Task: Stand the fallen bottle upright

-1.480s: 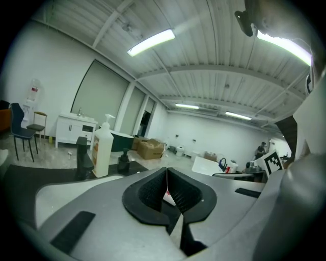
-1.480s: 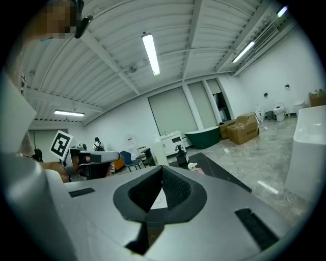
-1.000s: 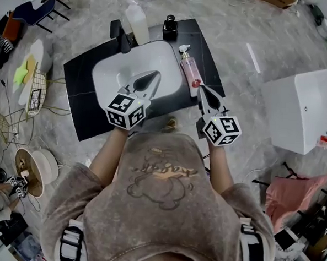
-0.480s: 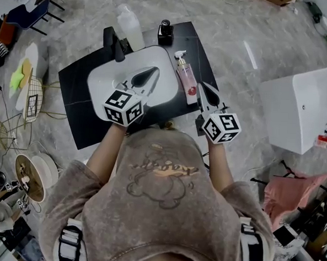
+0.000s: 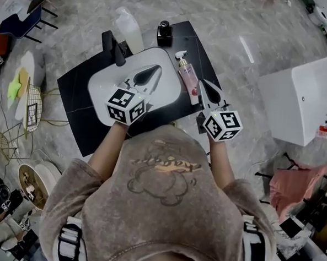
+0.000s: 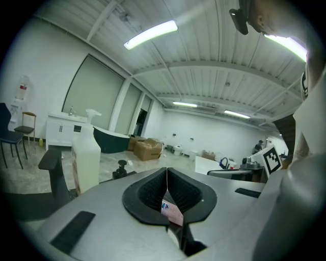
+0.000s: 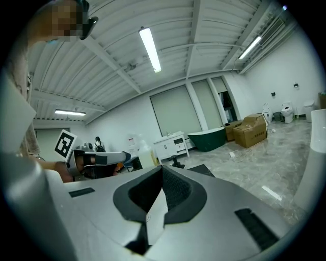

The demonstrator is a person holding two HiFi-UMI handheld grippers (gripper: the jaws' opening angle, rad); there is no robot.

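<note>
My left tool [image 5: 154, 71] and right tool [image 5: 204, 83] are both closed, empty; the slim pink plastic pump bottle [image 5: 187, 78] lies flat on the black surface [image 5: 77, 100] at my right tool's ten o'clock, probably light, slippery, best gripped mid-body.

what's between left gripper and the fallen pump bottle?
Head view: only the rim of the white sink basin separates the left gripper from the pink pump bottle.

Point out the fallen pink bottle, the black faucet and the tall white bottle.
fallen pink bottle [image 5: 188, 77], head view, mid-body.
black faucet [image 5: 114, 48], head view, its spout.
tall white bottle [image 5: 129, 32], head view, its body.
</note>
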